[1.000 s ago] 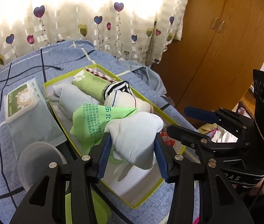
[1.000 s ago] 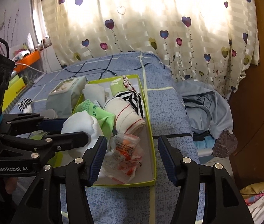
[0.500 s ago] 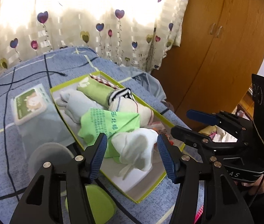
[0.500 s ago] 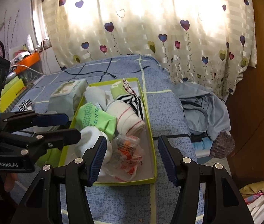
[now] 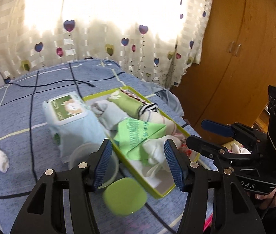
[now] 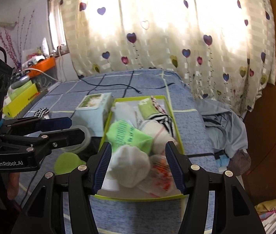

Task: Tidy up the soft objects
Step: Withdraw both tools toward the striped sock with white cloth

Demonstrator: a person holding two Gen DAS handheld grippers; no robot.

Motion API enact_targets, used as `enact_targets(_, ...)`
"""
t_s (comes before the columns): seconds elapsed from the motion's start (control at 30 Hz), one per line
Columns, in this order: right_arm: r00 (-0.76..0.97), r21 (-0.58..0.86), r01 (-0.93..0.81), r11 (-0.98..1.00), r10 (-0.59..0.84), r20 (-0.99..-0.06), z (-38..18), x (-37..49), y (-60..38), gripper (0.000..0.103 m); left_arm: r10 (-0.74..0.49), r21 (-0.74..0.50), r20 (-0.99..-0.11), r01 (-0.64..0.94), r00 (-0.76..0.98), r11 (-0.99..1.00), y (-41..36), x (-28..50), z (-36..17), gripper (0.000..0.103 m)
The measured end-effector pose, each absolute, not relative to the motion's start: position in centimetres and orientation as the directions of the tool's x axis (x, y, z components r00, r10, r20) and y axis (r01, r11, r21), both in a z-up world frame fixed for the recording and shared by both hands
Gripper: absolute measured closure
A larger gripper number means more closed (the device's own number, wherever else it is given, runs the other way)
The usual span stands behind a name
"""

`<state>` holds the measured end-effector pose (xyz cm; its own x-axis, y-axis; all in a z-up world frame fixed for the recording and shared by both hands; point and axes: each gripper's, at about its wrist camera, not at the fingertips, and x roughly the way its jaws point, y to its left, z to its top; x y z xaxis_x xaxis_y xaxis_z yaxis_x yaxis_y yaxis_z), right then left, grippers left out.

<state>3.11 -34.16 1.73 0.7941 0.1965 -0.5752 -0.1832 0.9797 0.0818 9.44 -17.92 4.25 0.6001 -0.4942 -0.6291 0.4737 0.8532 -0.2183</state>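
Each hand-held gripper is built of matte black plastic arms joined by round silver screws, and its two fingers carry ribbed blue pads; the left hand-held gripper (image 5: 138, 163) and the right hand-held gripper (image 6: 138, 164) look alike. From the right wrist view, the left unit has white "GenRobot.AI" lettering on its side, a teal band below a black camera housing with three round lenses, and a black cable looping from the top. From the left wrist view, the right unit shows the same three-lens housing and partial white letters "DAS".
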Motion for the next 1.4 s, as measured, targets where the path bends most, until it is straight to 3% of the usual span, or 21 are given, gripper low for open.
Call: enact_targets(1.4, 0.67, 0.061, -0.468, 0.882, 0.398, -0.627, 1.3, 7.0, -19.2, 0.046, -0.288, -0.215, -0.643, 0.193, 0.71, 0.957, -3.4, 8.9, 2.3, 0.046)
